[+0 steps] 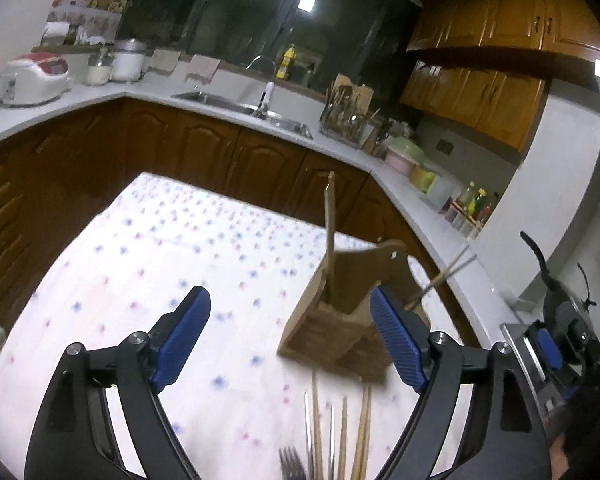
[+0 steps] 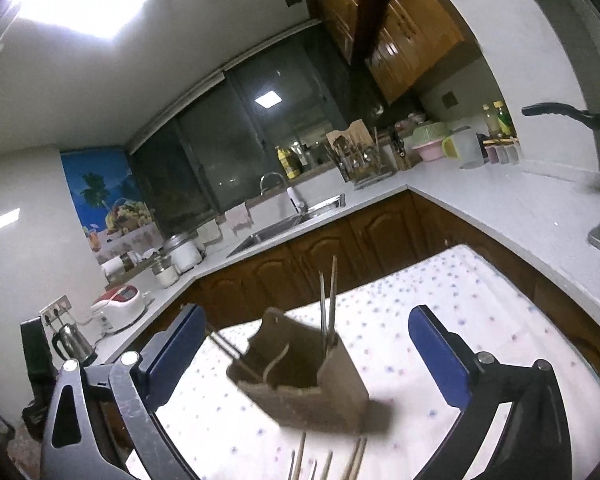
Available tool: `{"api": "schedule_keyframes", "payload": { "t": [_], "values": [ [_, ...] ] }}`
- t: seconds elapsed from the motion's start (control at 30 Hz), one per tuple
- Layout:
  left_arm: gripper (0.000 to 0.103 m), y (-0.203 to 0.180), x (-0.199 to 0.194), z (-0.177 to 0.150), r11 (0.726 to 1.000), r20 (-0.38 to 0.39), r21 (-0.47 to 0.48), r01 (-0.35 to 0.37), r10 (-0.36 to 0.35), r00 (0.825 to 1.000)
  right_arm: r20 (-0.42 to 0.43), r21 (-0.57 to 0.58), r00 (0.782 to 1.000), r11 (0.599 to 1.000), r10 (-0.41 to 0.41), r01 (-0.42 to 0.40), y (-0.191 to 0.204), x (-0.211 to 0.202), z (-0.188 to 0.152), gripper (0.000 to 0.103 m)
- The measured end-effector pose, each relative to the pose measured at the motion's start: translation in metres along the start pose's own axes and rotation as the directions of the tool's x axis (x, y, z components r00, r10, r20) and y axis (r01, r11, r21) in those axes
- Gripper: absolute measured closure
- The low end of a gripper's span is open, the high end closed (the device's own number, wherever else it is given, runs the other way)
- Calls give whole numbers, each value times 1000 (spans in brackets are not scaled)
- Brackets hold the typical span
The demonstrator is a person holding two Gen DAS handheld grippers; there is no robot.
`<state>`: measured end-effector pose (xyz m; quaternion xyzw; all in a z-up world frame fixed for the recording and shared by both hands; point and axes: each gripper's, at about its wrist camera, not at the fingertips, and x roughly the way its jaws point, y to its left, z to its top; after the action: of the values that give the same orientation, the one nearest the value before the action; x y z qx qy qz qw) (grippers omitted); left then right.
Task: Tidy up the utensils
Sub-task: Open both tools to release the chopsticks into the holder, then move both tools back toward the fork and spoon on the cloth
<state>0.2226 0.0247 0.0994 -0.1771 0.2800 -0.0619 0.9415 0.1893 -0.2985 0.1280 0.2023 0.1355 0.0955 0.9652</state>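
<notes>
Both the left claw (image 1: 290,344) and the right claw (image 2: 304,354) are wide open and hold nothing, and the wooden holder (image 1: 350,312) stands on the desk (image 1: 180,248) at 12 o'clock, so a bump could tip it over.

White cloth (image 1: 188,248) on the tabletop, dotted all over in blue and pink. Brown wooden holder (image 1: 340,320) stands on it, pale tan chopsticks (image 1: 342,436) and a grey fork (image 1: 294,464) lying in front. Blue pads on black fingers (image 1: 184,336), both views; dark brown cabinets (image 1: 204,152) under a white counter (image 1: 148,92).
</notes>
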Motion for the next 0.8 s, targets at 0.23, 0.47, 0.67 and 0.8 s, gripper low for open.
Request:
{"api": "schedule_keyframes", "payload": {
  "t": [0.23,0.47,0.67,0.8],
  "values": [
    [19,11,-17,-33,1000,-52,-30,0,-2,999,-36,-7,999,1000,-22,22,-2,-34,-25,1],
    [19,12,-30,-66,1000,-89,-24,6,-8,996,-70,-22,996,999,-49,47,-6,-56,-51,1],
    [19,16,-31,-91,1000,-136,-18,6,-9,991,-118,-12,991,998,-60,59,-15,-66,-81,1],
    [19,18,-29,-105,1000,-170,0,-3,3,985,-144,-17,987,997,-78,76,-21,-72,-99,1]
  ]
}}
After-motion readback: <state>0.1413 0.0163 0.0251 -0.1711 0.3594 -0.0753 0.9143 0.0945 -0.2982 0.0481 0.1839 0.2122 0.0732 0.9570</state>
